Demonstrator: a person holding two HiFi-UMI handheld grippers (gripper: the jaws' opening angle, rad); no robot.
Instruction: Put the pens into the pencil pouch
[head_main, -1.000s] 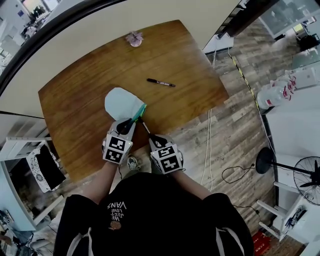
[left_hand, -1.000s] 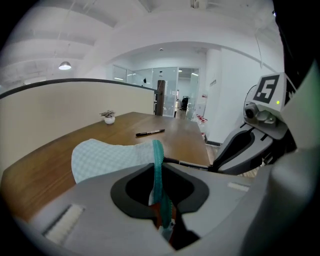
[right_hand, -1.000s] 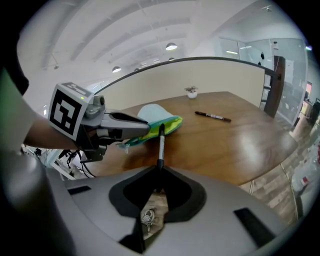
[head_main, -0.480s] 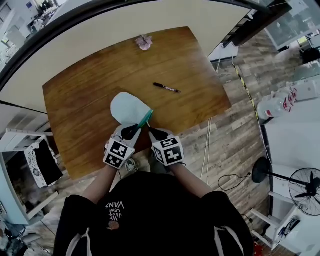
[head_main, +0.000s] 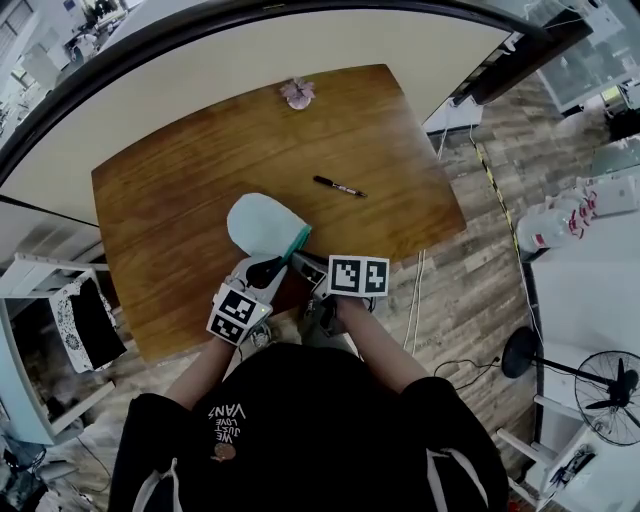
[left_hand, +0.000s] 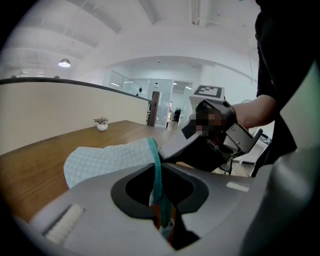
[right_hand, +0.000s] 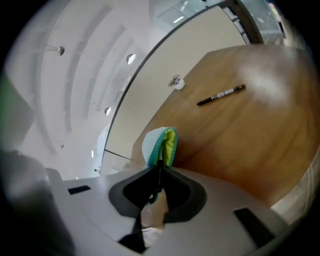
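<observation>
Two grippers meet at the mouth of the pale blue fabric pencil pouch (head_main: 262, 222), which lies near the front edge of the brown wooden worktop (head_main: 180, 180). The left gripper (head_main: 265, 268) pinches the pouch's teal zipper edge (left_hand: 156, 165). The right gripper (head_main: 305, 262) is clamped on a thin dark pen (right_hand: 159, 172) that reaches the opening. A second black pen (head_main: 340, 187) lies well apart.

two pens (head_main: 339, 187) (right_hand: 160, 169), one pouch (head_main: 265, 224), one plant (head_main: 297, 93)
</observation>
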